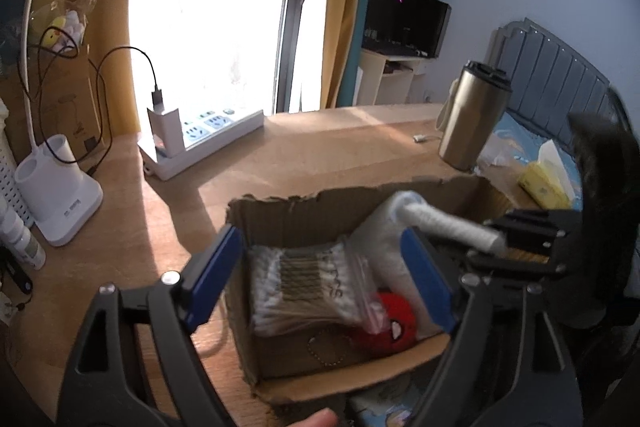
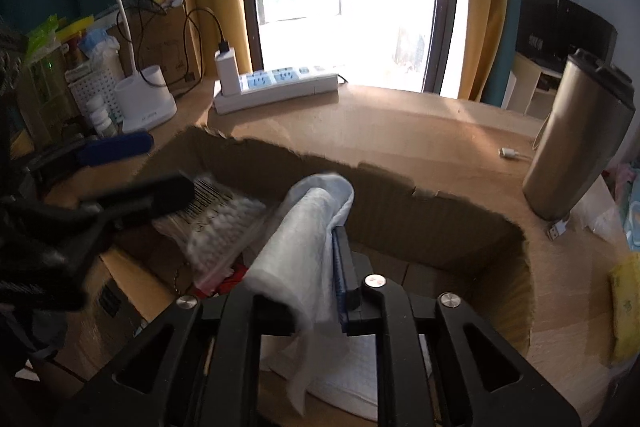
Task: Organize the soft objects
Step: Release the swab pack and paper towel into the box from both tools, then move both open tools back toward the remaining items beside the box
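Item in hand: white cloth (image 2: 296,247), a thin quilted sheet, loosely rolled; held above the open cardboard box (image 2: 400,179), toward its right half.
Handling, judged: very light, limp, no stiffness; the free end droops below the grip and the roll will likely unfurl on release. Best taken across the bunched middle, as now, not by an edge.
Right gripper (image 2: 316,283): jaws closed tight on the cloth, the blue pad pressed to its right side; nothing else held.
Left gripper (image 1: 324,279): jaws spread wide, holding nothing, poised over the box's left half; image blurred there.
Box contents: bag of cotton swabs (image 1: 296,291) in clear plastic at the left wall; red plush toy (image 1: 390,323) beside it near the front wall; a second white sheet lies flat on the floor at the right. Swabs are light and the bag slippery; the plush is soft and compressible.
Box position: on the table (image 1: 320,143), near its front edge; walls torn and ragged.
Surroundings: steel cup (image 2: 580,139) toward the table's right edge; power strip (image 2: 276,83) and lamp (image 2: 144,99) along the far edge.
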### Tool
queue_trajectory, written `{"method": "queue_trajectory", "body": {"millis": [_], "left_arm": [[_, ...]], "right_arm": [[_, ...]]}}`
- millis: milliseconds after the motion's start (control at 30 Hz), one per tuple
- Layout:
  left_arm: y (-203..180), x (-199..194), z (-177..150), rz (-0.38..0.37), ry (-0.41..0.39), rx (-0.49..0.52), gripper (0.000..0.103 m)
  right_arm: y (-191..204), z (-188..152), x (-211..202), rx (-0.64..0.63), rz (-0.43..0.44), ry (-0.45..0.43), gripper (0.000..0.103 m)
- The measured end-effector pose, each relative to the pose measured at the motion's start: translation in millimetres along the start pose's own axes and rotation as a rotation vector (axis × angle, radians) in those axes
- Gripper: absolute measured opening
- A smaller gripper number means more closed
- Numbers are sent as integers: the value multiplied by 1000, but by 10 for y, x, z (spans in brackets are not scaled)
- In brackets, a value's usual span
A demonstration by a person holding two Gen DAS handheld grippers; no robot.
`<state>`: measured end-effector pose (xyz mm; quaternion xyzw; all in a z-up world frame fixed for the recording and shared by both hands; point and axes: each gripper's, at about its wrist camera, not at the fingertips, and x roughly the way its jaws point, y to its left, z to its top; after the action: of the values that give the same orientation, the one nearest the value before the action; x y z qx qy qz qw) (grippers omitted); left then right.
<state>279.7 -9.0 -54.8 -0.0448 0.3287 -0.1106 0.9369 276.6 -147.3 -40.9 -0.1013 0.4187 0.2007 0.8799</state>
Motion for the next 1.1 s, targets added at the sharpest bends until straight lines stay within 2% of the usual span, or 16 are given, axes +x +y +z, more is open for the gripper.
{"method": "queue_trajectory", "body": {"millis": [100, 167, 300, 433, 567, 1100], "left_arm": [[6, -48, 15, -3, -9, -4, 85], [-2, -81, 7, -2, -11, 0, 85], [-24, -163, -24, -8, -16, 4, 85], [-51, -272, -39, -8, -32, 7, 85], [-52, -391, -48, -5, -51, -4, 85], [-213, -752, -166, -6, -84, 10, 85]], "right_arm": [[-3, -38, 9, 3, -2, 18, 30], [-7, -58, -19, 4, -5, 16, 32], [-39, -91, -92, 9, -35, 12, 47], [-117, -137, -215, 33, -61, 3, 51], [-183, -183, -361, 54, -88, -18, 60], [-210, -349, -910, 85, -136, -111, 62]]}}
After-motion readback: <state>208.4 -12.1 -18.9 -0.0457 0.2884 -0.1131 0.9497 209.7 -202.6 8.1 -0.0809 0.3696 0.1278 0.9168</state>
